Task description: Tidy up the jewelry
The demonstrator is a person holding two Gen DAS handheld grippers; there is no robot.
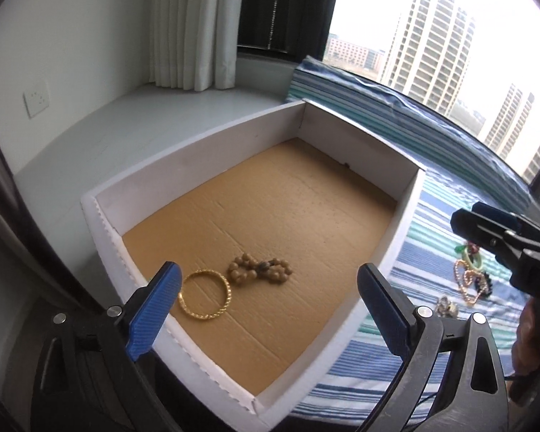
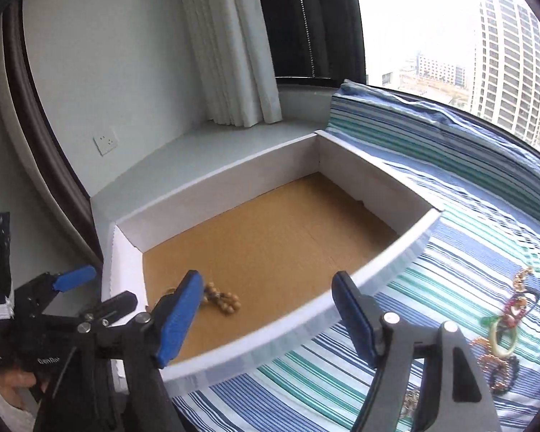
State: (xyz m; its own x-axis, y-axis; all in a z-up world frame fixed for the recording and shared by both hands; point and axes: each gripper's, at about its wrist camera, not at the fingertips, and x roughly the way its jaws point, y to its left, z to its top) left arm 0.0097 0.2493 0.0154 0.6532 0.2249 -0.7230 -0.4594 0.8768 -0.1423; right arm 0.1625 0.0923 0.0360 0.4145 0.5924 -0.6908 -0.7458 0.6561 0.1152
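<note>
A white box with a brown cardboard floor rests on the striped cloth. Inside it lie a gold twisted bangle and, just beyond it, a brown wooden bead bracelet. My left gripper hangs open over the box's near corner with nothing between its blue pads. My right gripper is open and empty above the box's near wall; the bead bracelet shows beside its left pad. A pile of loose jewelry lies on the cloth to the right, with gold chains and a green ring.
Blue, green and white striped cloth covers the surface, bunched up along the window. A white curtain hangs behind the box above a pale sill. A wall socket is at the left. A hand grips the left tool.
</note>
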